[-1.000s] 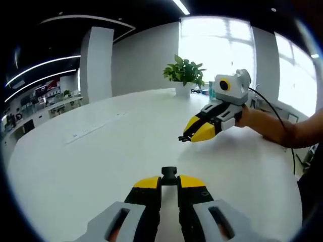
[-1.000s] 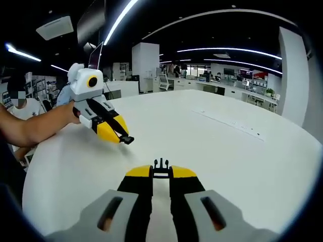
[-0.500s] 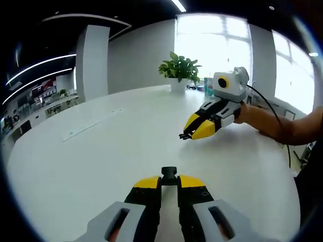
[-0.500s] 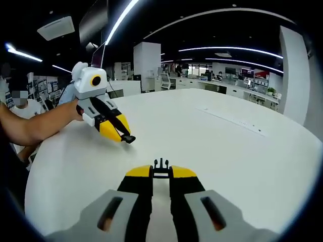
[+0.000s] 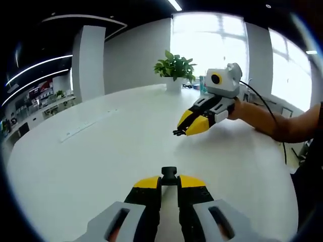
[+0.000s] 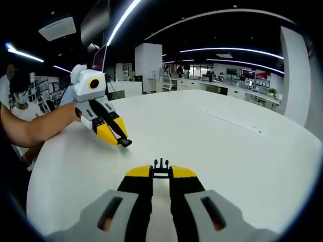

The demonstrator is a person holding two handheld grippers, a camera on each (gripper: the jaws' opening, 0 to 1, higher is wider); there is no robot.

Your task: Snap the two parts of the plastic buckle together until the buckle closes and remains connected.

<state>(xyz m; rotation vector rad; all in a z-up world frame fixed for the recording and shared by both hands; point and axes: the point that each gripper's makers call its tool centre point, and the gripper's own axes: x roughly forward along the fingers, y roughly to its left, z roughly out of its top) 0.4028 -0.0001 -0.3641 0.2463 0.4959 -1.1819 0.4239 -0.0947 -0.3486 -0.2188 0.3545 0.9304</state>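
Daylight floods through the tall windows [image 5: 217,40] in the left gripper view, blowing them out to white and putting a soft sheen on the white table [image 5: 101,151]. In the right gripper view, ceiling light strips [image 6: 121,17] glow against a dark ceiling. Both fisheye views bend straight lines near the edges, and distant office detail is soft.
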